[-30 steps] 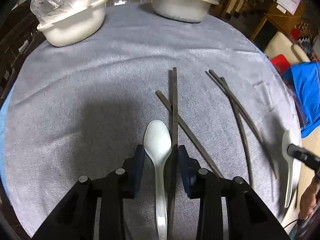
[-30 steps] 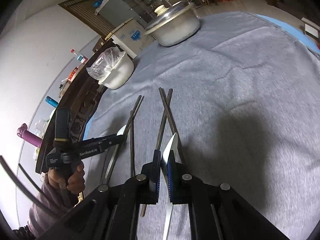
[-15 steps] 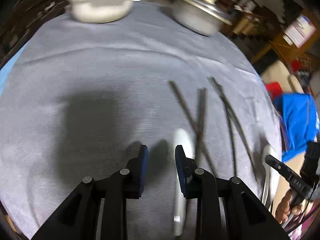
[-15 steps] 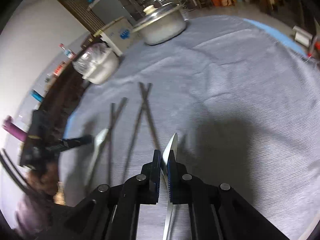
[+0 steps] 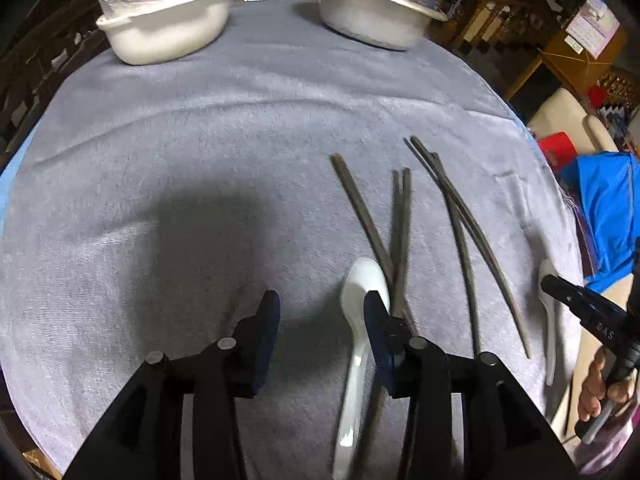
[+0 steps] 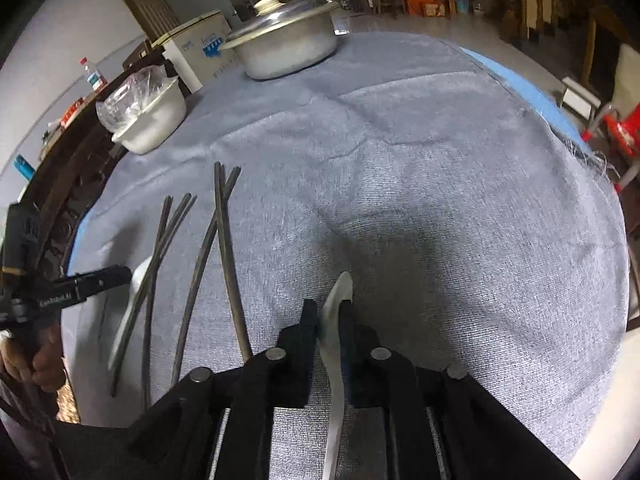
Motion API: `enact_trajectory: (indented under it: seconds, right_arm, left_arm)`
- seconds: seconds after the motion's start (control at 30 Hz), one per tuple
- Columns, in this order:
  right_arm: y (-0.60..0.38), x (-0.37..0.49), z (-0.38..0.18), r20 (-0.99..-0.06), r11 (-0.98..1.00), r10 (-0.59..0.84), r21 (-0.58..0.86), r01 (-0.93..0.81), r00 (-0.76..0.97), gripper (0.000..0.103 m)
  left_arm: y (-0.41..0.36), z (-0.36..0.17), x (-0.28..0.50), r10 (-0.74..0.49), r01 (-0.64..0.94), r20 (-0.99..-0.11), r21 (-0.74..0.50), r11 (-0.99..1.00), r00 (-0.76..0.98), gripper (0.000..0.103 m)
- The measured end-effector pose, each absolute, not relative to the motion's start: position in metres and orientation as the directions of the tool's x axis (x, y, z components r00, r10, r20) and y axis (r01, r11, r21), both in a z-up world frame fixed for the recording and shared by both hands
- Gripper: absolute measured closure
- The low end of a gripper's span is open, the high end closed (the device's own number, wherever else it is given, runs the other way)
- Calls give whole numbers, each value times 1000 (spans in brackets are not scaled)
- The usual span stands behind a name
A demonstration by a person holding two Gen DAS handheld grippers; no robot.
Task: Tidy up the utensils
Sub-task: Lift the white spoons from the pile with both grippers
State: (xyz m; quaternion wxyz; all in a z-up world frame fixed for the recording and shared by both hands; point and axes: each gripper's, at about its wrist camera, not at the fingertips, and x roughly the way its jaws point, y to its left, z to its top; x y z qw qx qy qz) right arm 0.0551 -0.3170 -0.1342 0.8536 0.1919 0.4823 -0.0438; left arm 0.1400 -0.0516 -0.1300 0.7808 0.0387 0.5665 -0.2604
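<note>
Barely begun: the right gripper [image 6: 330, 316] has its jaws pinching one spoon [image 6: 338, 292], the left gripper [image 5: 318, 312] is spread and empty, and chopsticks [image 5: 400, 220] lie crossed mid-counter.

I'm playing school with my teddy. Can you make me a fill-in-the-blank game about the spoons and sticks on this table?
1. The right hand-held gripper is shut on a white ____.
2. The left hand-held gripper is ____ and holds nothing.
3. The metal pot at the far edge wears a ____ on top.
4. The white bowl has a clear ____ bag in it.

Missing words: spoon; open; lid; plastic
</note>
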Motion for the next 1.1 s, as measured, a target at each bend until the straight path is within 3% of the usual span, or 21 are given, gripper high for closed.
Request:
enact_trajectory:
  seconds: [0.27,0.4,0.87,0.97,1.03,1.1]
  right_arm:
    - [-323,57,-142,-834,896,150,342,284,531,86]
    - [-328,66,-141,-831,887,162,359,290,532,86]
    - [-316,99,-141,-923,945,129,225,236,362,85]
    - [-316,110,-141,-946,956,149,212,204,287,73]
    - [-316,117,-140,-954,959,162,213,189,254,48]
    - [-314,123,-142,-962,970,140,181,164,234,49]
  left_arm:
    - [-57,-133,110,-290,528,-918,-111,842,270,58]
    - [-59,-132,112,-279,516,-924,-110,850,263,58]
    - [-51,-132,146,-203,427,-947,-80,901,249,57]
    - [-60,-133,161,-224,420,-952,-120,900,208,57]
    - [-65,-133,168,-220,414,-956,-123,902,195,57]
    - [-68,-132,171,-216,407,-959,-126,905,184,61]
